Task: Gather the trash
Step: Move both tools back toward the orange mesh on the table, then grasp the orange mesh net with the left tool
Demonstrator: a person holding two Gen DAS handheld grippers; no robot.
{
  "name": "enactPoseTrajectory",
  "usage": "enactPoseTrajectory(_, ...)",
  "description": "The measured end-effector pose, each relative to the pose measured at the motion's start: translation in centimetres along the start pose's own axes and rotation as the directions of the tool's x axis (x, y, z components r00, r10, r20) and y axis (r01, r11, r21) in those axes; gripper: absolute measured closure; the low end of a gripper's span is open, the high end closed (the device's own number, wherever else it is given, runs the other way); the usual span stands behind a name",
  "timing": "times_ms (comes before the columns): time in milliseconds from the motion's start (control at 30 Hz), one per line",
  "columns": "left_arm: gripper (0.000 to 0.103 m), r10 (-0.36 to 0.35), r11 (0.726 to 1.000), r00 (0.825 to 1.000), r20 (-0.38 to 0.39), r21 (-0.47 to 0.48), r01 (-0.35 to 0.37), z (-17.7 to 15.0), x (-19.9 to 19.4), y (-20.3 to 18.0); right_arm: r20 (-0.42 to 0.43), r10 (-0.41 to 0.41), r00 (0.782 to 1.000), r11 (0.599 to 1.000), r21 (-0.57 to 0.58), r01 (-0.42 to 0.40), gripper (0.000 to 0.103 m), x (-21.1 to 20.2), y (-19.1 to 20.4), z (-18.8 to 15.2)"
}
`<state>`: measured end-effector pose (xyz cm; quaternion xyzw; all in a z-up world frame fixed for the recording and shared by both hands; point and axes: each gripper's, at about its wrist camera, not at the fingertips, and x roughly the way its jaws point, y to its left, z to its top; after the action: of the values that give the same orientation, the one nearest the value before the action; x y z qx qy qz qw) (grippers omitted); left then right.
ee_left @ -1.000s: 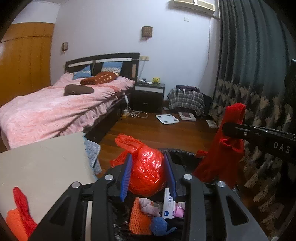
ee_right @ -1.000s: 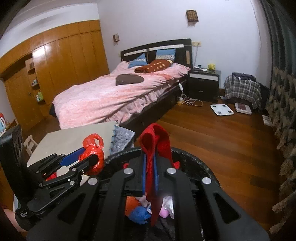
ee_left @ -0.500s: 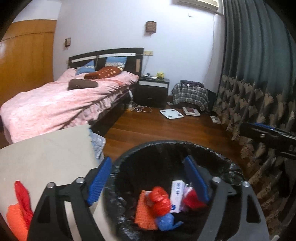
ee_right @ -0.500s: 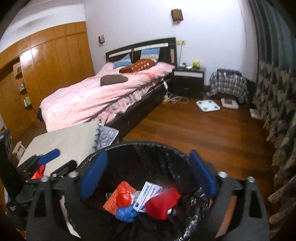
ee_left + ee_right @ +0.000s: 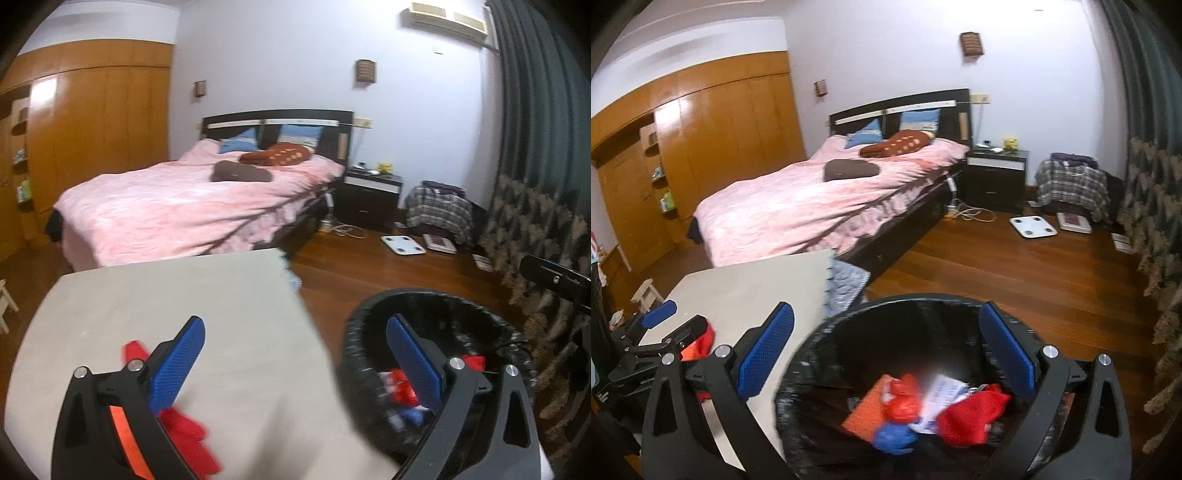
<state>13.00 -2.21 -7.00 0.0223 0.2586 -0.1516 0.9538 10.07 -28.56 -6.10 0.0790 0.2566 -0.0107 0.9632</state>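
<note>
A black-lined bin stands beside a grey table. In it lie a red bag, a red cloth, a white box, a blue scrap and an orange net. My right gripper hangs over the bin, its jaws opening with nothing between them. My left gripper straddles the table edge and the bin's rim, its jaws also opening and empty. Red scraps and an orange piece lie on the table under its left finger.
A pink bed stands beyond the table, with a dark bedside cabinet and a white scale on the wooden floor. Patterned curtains close the right side. A quilted blue cloth hangs at the table's far corner.
Both grippers have gone from shut to wide open. The red bag and the red cloth dropped into the bin. The left gripper swung left, from over the bin toward the table.
</note>
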Motion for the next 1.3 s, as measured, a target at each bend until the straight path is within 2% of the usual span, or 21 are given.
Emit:
enactPoseTrajectory(300, 0.006, 0.148, 0.988, 0.989, -0.004, -0.039, -0.148, -1.9, -2.4, 6.6, -0.016, 0.132, 0.991, 0.988, -0.076, -0.132, 0.005, 2.1, 7.7, -0.5)
enactPoseTrajectory(500, 0.006, 0.24, 0.967, 0.97, -0.026, -0.078, -0.242, -3.6, -3.5, 11.3, -0.037, 0.209, 0.977, 0.971, -0.113, -0.212, 0.005, 3.7, 12.7, -1.3)
enactPoseTrajectory(700, 0.006, 0.29, 0.949, 0.954, -0.07, -0.107, -0.297, -5.6, -3.7, 14.4, -0.073, 0.263, 0.962, 0.95, -0.152, -0.272, 0.005, 5.4, 16.8, -2.4)
enactPoseTrajectory(1000, 0.008, 0.299, 0.939, 0.941, -0.161, -0.128, -0.32, -8.9, -2.6, 16.5, -0.14, 0.284, 0.949, 0.936, -0.174, -0.306, 0.005, 8.2, 20.0, -5.0)
enactPoseTrajectory(1300, 0.019, 0.267, 0.939, 0.931, -0.248, -0.149, -0.309, -10.9, -0.6, 17.7, -0.194, 0.28, 0.94, 0.931, -0.184, -0.315, 0.005, 9.8, 20.9, -7.2)
